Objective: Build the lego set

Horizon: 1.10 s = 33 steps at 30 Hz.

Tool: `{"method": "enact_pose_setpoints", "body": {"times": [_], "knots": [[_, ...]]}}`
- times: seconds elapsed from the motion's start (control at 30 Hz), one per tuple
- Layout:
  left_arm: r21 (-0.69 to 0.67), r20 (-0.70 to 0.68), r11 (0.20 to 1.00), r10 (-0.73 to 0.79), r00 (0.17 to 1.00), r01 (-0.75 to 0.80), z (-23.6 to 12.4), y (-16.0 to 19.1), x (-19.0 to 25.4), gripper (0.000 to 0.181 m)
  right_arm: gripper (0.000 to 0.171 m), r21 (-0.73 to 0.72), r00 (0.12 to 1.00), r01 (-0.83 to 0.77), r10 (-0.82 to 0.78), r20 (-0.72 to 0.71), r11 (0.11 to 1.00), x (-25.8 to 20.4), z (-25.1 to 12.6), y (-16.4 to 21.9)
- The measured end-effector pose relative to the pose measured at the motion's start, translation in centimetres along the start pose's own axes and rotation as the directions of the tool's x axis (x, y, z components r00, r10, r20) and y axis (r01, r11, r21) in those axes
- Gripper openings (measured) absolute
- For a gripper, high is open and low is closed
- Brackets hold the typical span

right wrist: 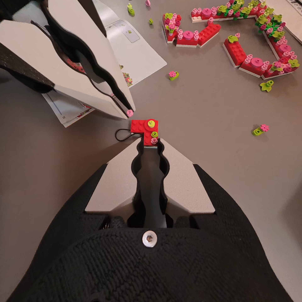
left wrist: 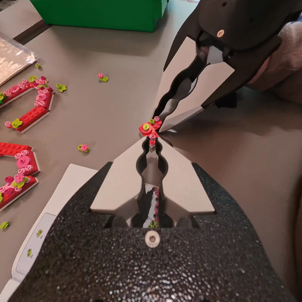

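Observation:
A red L-shaped lego piece [right wrist: 138, 125] lies on the grey table, topped with a lime round stud, a green flower and a pink flower. My right gripper [right wrist: 151, 139] is shut on one leg of it; it shows in the left wrist view [left wrist: 157, 124] coming in from the upper right. My left gripper [left wrist: 152, 138] is shut on a small pink flower stud [left wrist: 152, 137] and holds it just above the free end of the red piece [left wrist: 147, 130]. In the right wrist view the left gripper [right wrist: 129, 114] comes from the upper left with the pink stud [right wrist: 130, 112] at its tips.
Red build sections with pink and lime flowers lie to the side [left wrist: 36, 101] [right wrist: 189, 37]. An open instruction booklet [right wrist: 138, 55] lies under the left gripper. Loose lime-and-pink pieces [right wrist: 173, 75] [right wrist: 260, 130] are scattered about. A green box [left wrist: 98, 13] stands behind. A thin black cord loop [right wrist: 120, 134] lies by the red piece.

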<state>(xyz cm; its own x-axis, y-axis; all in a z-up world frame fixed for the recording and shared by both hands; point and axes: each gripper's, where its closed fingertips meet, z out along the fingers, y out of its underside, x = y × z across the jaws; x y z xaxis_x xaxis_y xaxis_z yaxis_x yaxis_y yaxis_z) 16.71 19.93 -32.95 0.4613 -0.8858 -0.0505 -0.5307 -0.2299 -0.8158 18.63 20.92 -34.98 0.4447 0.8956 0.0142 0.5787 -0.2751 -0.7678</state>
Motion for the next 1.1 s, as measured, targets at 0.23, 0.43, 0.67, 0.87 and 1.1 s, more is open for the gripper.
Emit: {"method": "enact_pose_setpoints", "body": {"times": [0.23,0.43,0.67,0.87,1.1], "knots": [[-0.031,-0.031,0.999,-0.036,0.999,0.035,0.6,0.5,0.1,0.005,0.015,0.000,1.000,-0.004,0.004,0.003,1.000,0.0,0.0,0.0],[-0.050,-0.037,0.998,-0.045,0.998,0.043,0.9,0.9,0.1,0.006,0.015,0.000,1.000,-0.007,0.007,0.004,1.000,0.0,0.0,0.0],[-0.055,-0.045,0.996,-0.066,0.997,0.063,0.9,0.9,0.2,0.005,0.015,0.000,1.000,-0.007,0.007,0.003,1.000,0.0,0.0,0.0],[-0.060,-0.043,0.995,-0.076,0.996,0.074,0.9,0.9,0.3,0.006,0.015,0.000,1.000,-0.006,0.006,0.002,1.000,0.0,0.0,0.0],[-0.095,-0.047,0.992,-0.085,0.995,0.081,1.2,1.5,0.5,0.011,0.015,0.000,1.000,-0.007,0.007,0.003,1.000,0.0,0.0,0.0]]}}
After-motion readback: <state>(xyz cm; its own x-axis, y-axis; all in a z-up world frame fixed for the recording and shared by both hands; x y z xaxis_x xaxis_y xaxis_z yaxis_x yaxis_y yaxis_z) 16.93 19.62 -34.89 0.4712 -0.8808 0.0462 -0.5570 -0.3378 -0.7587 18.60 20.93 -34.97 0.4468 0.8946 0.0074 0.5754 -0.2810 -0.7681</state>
